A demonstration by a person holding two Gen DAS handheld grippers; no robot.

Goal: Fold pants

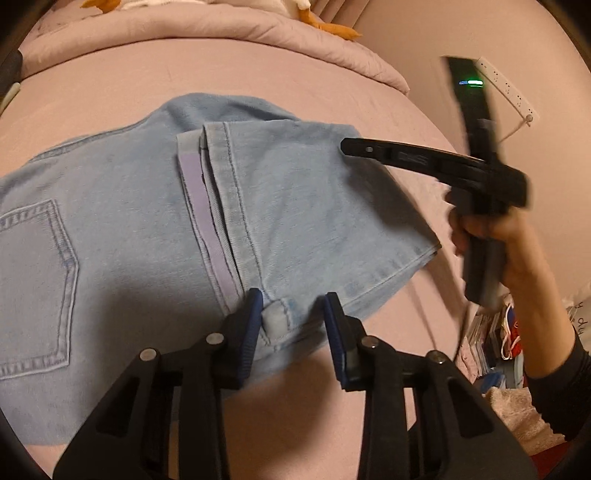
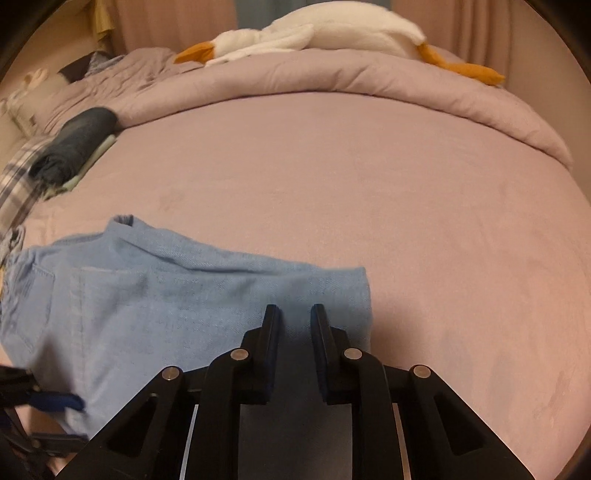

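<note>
i've got the pants (image 1: 155, 229), light blue denim, lying partly folded on the pink bed sheet (image 2: 369, 177), back pocket showing off to one side and the leg hems brought up across the seat. my left gripper (image 1: 293, 317) sits low over the near edge of the fold, its jaws spread with a small bunched bit of hem between them; the pads don't look pressed on it, so i'd call that not gripped. i read that spot as the corner i'd need in order to carry the next fold over. my right gripper (image 2: 293, 325) hangs over the other end of the folded stack, jaws narrow but with a gap, nothing between them, only cloth beneath. from the left view i can see the hand (image 1: 491, 243) holding it off past the far edge of the denim. a plush goose (image 2: 314, 33) lies on the duvet (image 2: 332, 77) well apart from the work, and a dark folded garment (image 2: 77, 136) waits at the far side.
</note>
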